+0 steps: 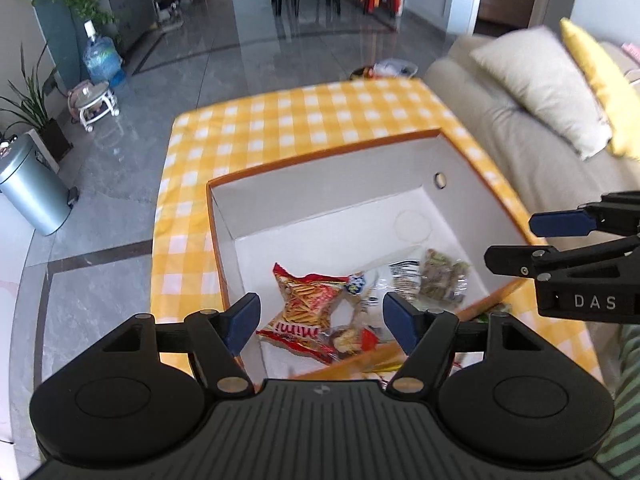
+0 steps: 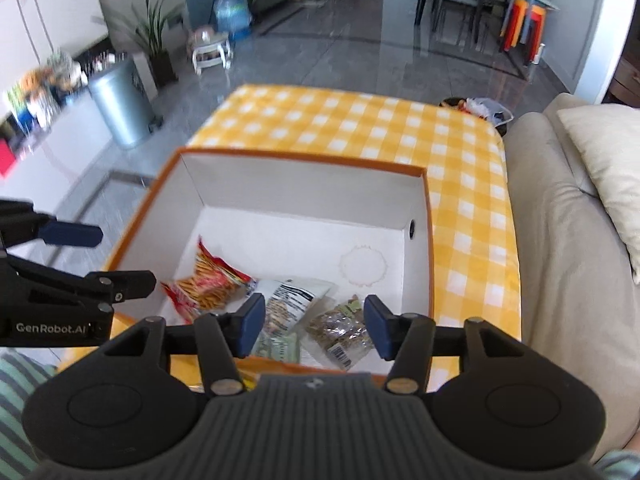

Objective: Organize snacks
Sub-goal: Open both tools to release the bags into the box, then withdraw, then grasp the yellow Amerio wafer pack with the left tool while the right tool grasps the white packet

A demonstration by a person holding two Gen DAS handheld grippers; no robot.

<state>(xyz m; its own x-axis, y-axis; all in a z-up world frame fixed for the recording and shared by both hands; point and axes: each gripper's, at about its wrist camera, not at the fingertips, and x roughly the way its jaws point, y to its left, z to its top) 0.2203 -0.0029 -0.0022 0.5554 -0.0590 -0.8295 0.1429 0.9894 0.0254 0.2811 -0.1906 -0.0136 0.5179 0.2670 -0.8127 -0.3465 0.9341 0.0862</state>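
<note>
Both hand-held grippers hang above the box with nothing between their pads, so this reads as the moment just after a drop: the snacks lie inside and the hands are free for the next item.

The left hand-held gripper stands wide and empty over the red stick pack. The right hand-held gripper is open too, a little narrower, and empty over the white bag and the clear nut pack.

The box sits on the yellow-checked surface, close to its near edge. All the snacks are bunched at the box's near end, and the far half of its floor is bare.

The stick pack lies flat, its long axis running from the near wall toward the far left corner, with its printed name upside down in the left view. The white bag lies flat beside it, its long axis slanting toward the far right. The nut pack lies near the right wall, barcode end toward the near wall.

A few wrappers show just outside the near wall, too hidden to name. The next move probably calls for reaching back to those, closing on one, and placing it in the bare far half.
</note>
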